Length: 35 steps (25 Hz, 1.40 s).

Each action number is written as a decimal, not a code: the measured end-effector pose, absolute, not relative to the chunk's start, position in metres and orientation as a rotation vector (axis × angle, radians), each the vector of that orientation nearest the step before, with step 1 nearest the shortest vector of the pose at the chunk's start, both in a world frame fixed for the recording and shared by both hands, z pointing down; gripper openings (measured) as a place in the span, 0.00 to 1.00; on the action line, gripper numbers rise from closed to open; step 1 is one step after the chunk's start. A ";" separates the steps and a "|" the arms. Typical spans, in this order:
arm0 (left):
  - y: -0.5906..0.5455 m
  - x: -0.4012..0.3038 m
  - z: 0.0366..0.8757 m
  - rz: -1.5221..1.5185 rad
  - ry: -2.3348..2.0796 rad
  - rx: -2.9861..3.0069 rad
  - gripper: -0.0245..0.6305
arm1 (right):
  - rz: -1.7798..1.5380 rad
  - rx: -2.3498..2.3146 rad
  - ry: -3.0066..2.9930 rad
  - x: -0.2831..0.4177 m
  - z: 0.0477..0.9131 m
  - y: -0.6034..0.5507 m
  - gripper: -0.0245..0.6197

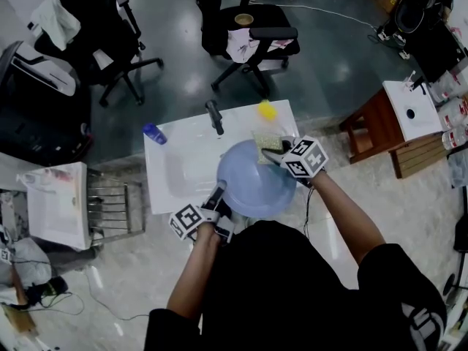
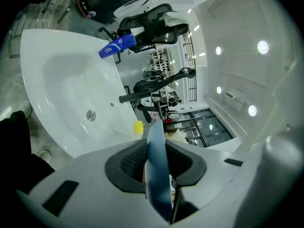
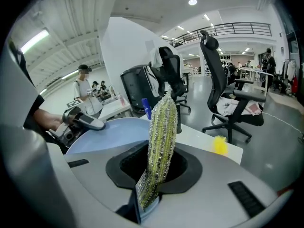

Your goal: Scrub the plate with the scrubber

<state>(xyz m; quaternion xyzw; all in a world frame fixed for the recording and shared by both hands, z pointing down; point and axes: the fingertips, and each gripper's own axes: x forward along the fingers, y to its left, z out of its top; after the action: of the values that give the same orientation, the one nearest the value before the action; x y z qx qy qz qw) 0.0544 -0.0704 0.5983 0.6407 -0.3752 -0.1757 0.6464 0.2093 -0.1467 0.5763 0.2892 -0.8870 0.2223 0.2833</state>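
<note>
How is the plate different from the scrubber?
The plate is smooth, round and pale blue; the scrubber is sparkly and yellow-green. The plate is far bigger than the scrubber. The left gripper clamps the plate, the right gripper the scrubber. Both are gripped.

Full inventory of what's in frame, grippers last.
plate: 1, light blue, over the sink, rim in the left gripper
scrubber: 1, yellow-green, in the right gripper, at the plate's far edge
sink: 1, white, under the plate
faucet: 1, dark, sink's far rim
bottle: 1, blue, sink's far left corner
yellow thing: 1, sink's far right corner; can't tell what it is
chairs: 2, black, floor beyond the sink
stool: 1, brown wood, right of the sink
rack: 1, metal wire, left of the sink
left gripper: 1, grey, shut on the plate
right gripper: 1, grey, shut on the scrubber
</note>
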 end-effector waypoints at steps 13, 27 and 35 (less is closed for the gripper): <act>-0.070 0.051 0.612 -0.381 -0.878 1.433 0.19 | 0.625 0.702 -2.397 0.205 0.584 -0.111 0.13; -0.076 0.055 0.685 -0.178 -0.946 1.318 0.18 | 0.626 0.891 -2.408 0.235 0.594 -0.104 0.13; -0.079 0.041 0.762 -0.057 -1.060 1.201 0.18 | 0.640 0.971 -2.391 0.239 0.605 -0.085 0.13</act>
<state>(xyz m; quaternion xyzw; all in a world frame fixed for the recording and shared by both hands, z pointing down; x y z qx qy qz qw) 0.0410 -0.0787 0.7616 0.5384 -0.4749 -0.0257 0.6956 0.2391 -0.0849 0.6048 0.3547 -0.8731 0.2337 0.2392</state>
